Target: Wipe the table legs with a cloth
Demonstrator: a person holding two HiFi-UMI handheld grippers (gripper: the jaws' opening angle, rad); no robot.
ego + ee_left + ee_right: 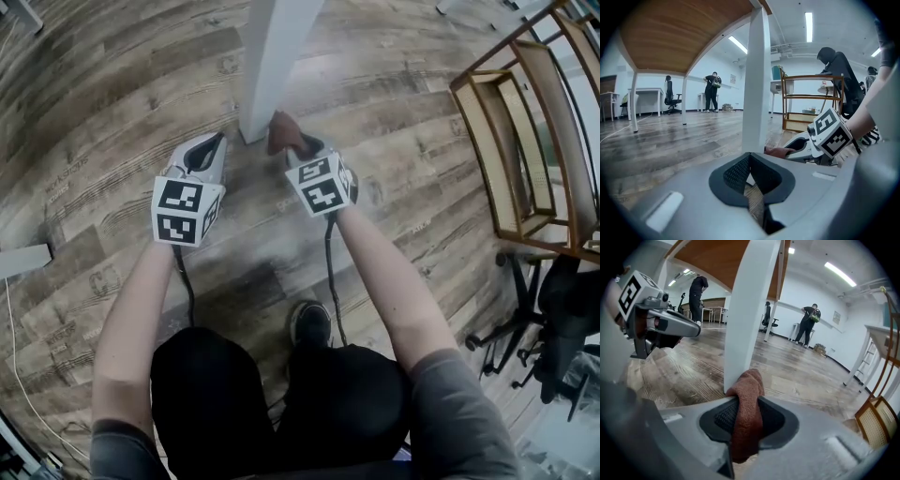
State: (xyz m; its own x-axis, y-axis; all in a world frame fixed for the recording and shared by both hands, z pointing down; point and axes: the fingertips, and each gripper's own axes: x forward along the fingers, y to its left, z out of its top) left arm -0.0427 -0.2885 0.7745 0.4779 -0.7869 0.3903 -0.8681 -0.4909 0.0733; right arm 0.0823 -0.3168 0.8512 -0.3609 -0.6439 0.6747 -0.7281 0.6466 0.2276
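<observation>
A white table leg (pixel 272 56) stands on the wood floor just ahead of both grippers. My right gripper (pixel 298 148) is shut on a brown cloth (pixel 284 133), whose bunched end rests against the foot of the leg (pixel 747 310). In the right gripper view the cloth (pixel 746 394) hangs between the jaws and touches the leg's base. My left gripper (pixel 208 145) is low to the left of the leg, its jaws closed to a point with nothing in them (pixel 749 157). In the left gripper view the leg (pixel 756 79) rises straight ahead, with the cloth (pixel 777 151) at its right.
A wooden shelf rack (pixel 525 141) stands to the right, with a black office chair (pixel 553 319) beside it. A white cable (pixel 19 375) runs along the floor at left. My shoe (pixel 309 323) is just behind the grippers. A person (pixel 711 91) stands far across the room.
</observation>
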